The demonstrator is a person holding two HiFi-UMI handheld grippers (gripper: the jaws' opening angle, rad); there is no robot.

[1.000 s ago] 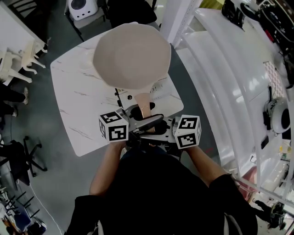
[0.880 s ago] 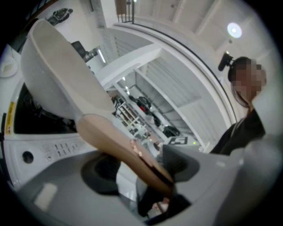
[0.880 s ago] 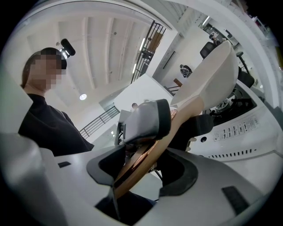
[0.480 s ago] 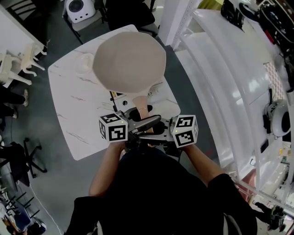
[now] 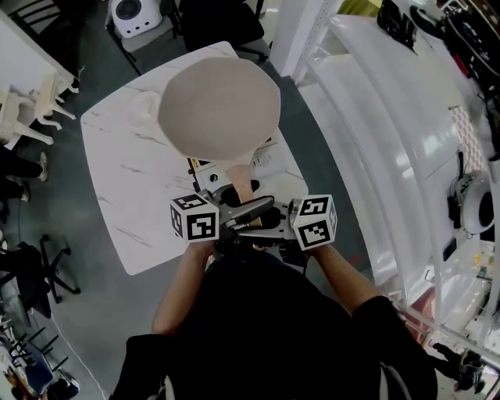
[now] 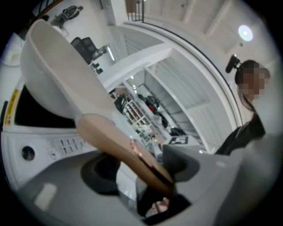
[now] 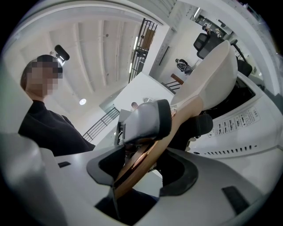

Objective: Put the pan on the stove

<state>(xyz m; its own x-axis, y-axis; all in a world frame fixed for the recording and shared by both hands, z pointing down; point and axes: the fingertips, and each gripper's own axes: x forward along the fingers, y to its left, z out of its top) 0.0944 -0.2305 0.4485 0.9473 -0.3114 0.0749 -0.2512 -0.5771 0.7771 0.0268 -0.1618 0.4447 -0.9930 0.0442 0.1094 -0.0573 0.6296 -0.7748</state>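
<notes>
A beige pan (image 5: 219, 105) hangs over the white marble table (image 5: 125, 180), tilted with its underside towards the head view. Its tan handle (image 5: 241, 178) runs back to both grippers. My left gripper (image 5: 230, 209) and right gripper (image 5: 269, 219) meet at the handle's end, each shut on it. The left gripper view shows the handle (image 6: 119, 145) slanting down between the jaws, with the pan (image 6: 62, 75) high at the left. In the right gripper view the handle (image 7: 150, 154) lies across the jaws under the other gripper's pad. The white stove (image 5: 269, 160) lies on the table, mostly hidden under the pan; its panel (image 6: 48, 143) shows below.
A white curved structure (image 5: 406, 141) fills the right side. White chairs (image 5: 31, 101) and a black office chair (image 5: 39, 269) stand on the grey floor to the left. A white appliance (image 5: 137, 14) sits beyond the table's far edge.
The pan has shifted slightly left and farther over the table with both grippers still on its handle. The grip looks the same.
</notes>
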